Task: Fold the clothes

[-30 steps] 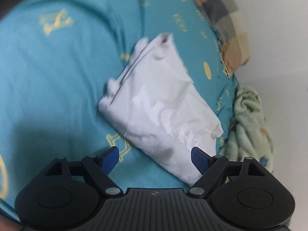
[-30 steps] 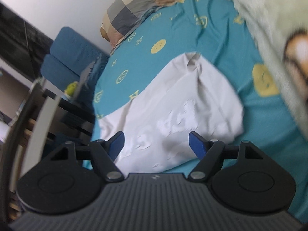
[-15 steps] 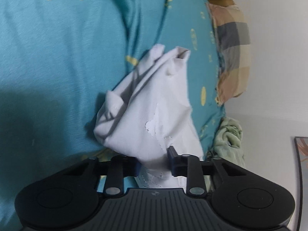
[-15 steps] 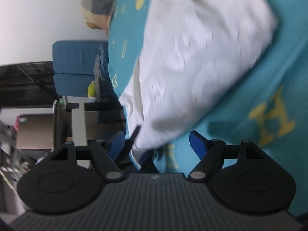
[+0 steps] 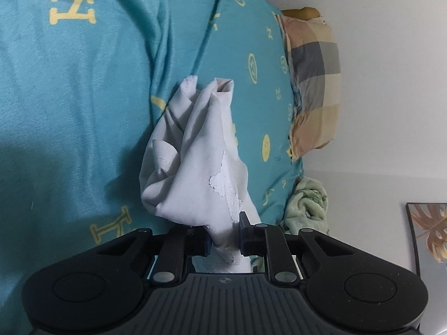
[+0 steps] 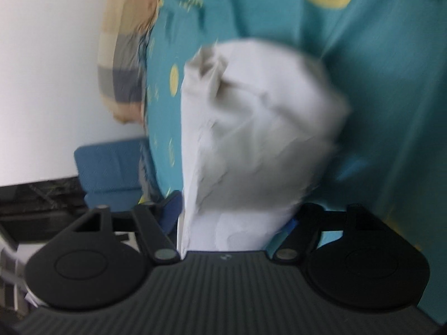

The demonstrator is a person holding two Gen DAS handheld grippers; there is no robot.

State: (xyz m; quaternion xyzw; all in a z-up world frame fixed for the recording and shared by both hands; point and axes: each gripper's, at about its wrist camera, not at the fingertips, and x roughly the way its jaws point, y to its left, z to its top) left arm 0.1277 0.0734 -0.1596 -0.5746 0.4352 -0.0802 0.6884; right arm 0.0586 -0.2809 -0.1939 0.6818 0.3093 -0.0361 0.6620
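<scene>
Bedspread [image 5: 83, 111]: teal with yellow letters and round marks, it is filling most of both views and lying under everything else.
Wall [image 5: 391, 83]: plain white, it is showing at the right of the left wrist view and at the upper left of the right wrist view.
Chair [image 6: 109, 167]: a blue upholstered seat is appearing beside the bed in the right wrist view; the left wrist view is catching only a blue strip at its top edge.
Pillow [image 5: 313, 83]: checked in tan and grey, it is lying at the edge of the bedspread against the wall, sharp in the left wrist view and blurred in the right.
Garment [image 5: 195, 167]: white cloth with a cracked, flaking print, it is hanging bunched above the bedspread, running from both grippers out to an open sleeve or hem end at its far tip.
Green blanket [image 5: 307, 206]: it is lying crumpled at the bed's edge, seen clearly only from the left wrist.
Picture [image 5: 427, 231]: a framed leaf print is showing at the right edge of the left wrist view only.
Left gripper [image 5: 223, 240]: its jaws are drawn close together and clamping a gathered edge of the garment.
Right gripper [image 6: 234, 217]: the view is blurring; the garment is passing between widely spaced fingers, and whether they are gripping cannot be told.
</scene>
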